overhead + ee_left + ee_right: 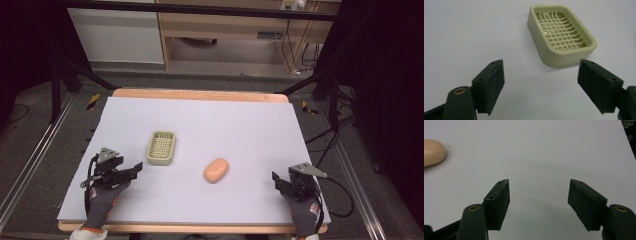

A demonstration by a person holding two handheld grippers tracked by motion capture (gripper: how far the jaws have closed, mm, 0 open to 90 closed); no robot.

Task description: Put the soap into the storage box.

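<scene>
High view: a bench (200, 115) covered by a pale lilac sheet carries two things. A pale green soap dish (161, 147) with a gridded floor lies left of centre; a peach-coloured oval soap bar (216, 170) lies at about 4 o'clock from the dish, near it but apart, directly on the sheet.

The left gripper (131, 170), held in a grey-gloved hand (102, 202), sits at about 8 o'clock from the dish, its jaws pointing toward the dish's near end. The right gripper (277, 181), in the other gloved hand (304, 212), sits at about 4 o'clock from the soap, well apart from it, close to the bench's right edge.

Left gripper view: the left gripper (540, 78) has its jaws spread wide and empty; the soap dish (560, 33) lies just beyond them, toward 1 o'clock, empty inside.

Right gripper view: the right gripper (539, 200) has its jaws spread wide and empty above bare sheet; the soap bar (432, 152) is cut by the frame edge at 10 o'clock.
</scene>
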